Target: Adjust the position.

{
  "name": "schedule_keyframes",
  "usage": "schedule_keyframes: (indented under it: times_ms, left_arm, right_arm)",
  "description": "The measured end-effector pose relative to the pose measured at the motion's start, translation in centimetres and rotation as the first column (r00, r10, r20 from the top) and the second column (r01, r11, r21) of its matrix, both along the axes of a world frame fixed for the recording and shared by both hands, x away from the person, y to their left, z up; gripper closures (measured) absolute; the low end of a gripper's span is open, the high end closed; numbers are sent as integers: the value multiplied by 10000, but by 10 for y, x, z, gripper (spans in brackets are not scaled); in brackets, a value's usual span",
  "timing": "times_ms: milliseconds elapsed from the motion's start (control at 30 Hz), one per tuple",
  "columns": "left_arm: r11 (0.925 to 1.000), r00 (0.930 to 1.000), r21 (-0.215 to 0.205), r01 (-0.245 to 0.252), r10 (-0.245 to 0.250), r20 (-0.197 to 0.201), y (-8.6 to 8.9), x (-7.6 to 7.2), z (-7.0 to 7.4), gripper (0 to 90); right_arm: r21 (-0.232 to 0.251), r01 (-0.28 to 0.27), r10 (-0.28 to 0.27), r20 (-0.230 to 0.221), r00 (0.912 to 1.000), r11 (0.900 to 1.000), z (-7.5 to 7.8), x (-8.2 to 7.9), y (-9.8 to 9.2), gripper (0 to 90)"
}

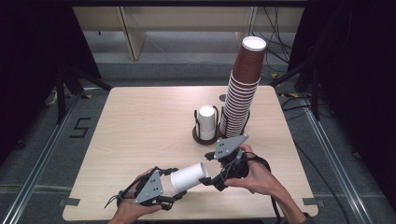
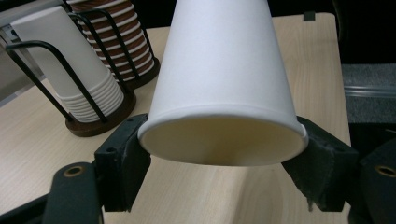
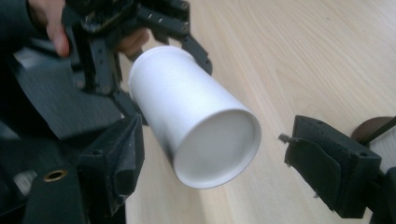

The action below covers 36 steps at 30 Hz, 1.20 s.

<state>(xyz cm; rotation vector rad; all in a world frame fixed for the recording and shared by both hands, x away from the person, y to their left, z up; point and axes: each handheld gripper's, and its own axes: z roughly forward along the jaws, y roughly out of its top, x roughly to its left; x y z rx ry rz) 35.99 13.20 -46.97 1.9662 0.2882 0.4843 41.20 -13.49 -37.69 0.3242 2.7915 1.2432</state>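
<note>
High view, white cup sideways btwn tools, left tool pinching rim end, right tool spread round base.

We see a pale wooden table with rounded corners, standing on a grey floor marked with a black number 5. Towards the far right part of the table a round dark holder with black wire uprights keeps a short stack of white cups, upside down. Just beside it, to the right, a second wire holder carries a tall stack of brown cups that leans to the right, its top cup showing a white bottom. Beyond the table stand light wooden panels, and black cables lie on the floor at the far right.
</note>
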Motion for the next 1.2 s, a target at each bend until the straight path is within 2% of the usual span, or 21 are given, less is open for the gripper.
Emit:
schedule_keyframes:
  times_ms: [100,133,167,267,300,367,400,467,567,600,633,667,700,733,767,933,1000,1033,1133,1167,1200]
  left_arm:
    - [9997,9998,193,172,-171,-40,-1,0,0,263]
    - [9992,9998,326,219,-218,-23,-1,0,0,263]
    - [9988,9995,367,311,-310,-39,-1,-1,1,264]
    - [9980,9990,465,438,-440,43,-3,-2,1,264]
    - [9974,9987,527,495,-499,61,-3,-2,1,264]
    - [9970,9983,507,586,-589,49,-4,-3,2,265]
    - [9964,9978,536,652,-659,112,-5,-3,2,264]
    - [9954,9972,605,741,-745,49,-5,-4,3,265]
    - [9950,9964,537,844,-849,72,-5,-4,3,264]
    - [9942,9961,623,874,-880,62,-5,-5,4,264]
    - [9936,9955,640,928,-939,141,-5,-5,4,264]
    - [9936,9955,640,928,-939,141,-5,-5,4,265]
    - [9930,9946,587,1028,-1036,108,-6,-5,4,265]
    - [9930,9946,587,1028,-1036,108,-6,-5,4,265]
    - [9909,9941,805,1077,-1086,62,-6,-6,4,265]
    - [9902,9923,658,1235,-1236,-20,-6,-6,3,248]
    - [9907,9917,444,1289,-1288,-59,-5,-5,3,225]
    - [9914,9915,148,1301,-1300,-64,-4,-4,2,218]
    - [9913,9917,-306,1281,-1284,-82,-3,-4,1,203]
    - [9890,9924,-854,1204,-1221,-153,1,-2,2,139]
    - [9890,9924,-854,1204,-1221,-153,1,-2,2,144]
  right_arm:
    - [-773,-613,664,652,9957,9951,0,-8,9,191]
    - [-773,-613,664,652,9957,9951,0,-8,9,191]
    - [-1193,-863,971,880,9914,9891,-2,-11,13,196]
    - [-1572,-911,1087,1074,9883,9833,-3,-13,16,192]
    - [-1842,-1151,1372,1125,9841,9761,-5,-15,19,194]
    - [-1950,-1273,1512,1130,9820,9725,-6,-16,20,197]
    - [-2159,-1496,1770,1132,9777,9649,-8,-17,23,195]
    - [-2224,-1625,1903,1097,9756,9613,-10,-17,24,194]
    - [-2600,-1907,2269,1169,9669,9466,-14,-16,27,204]
    - [-2600,-1907,2269,1169,9669,9466,-14,-16,27,204]
    - [-2871,-2066,2496,1219,9606,9353,-17,-15,30,225]
    - [-2871,-2066,2496,1219,9606,9353,-17,-15,30,225]
    - [-3013,-1803,2183,974,9710,9363,-19,-18,30,259]
    - [-3013,-1803,2183,974,9710,9363,-19,-18,30,259]
    - [-3082,-2134,2593,1159,9588,9271,-20,-16,31,314]
    - [-3063,-2485,2958,1185,9479,9189,-21,-14,28,334]
    - [-3074,-2572,3022,1081,9471,9162,-21,-14,27,337]
    - [-2918,-2792,3189,978,9427,9148,-21,-12,25,339]
    - [-2820,-2818,3183,923,9435,9171,-23,-9,21,340]
    - [-2358,-3110,3372,791,9381,9207,-24,-4,17,341]
    - [-2358,-3110,3372,791,9381,9207,-24,-4,17,341]
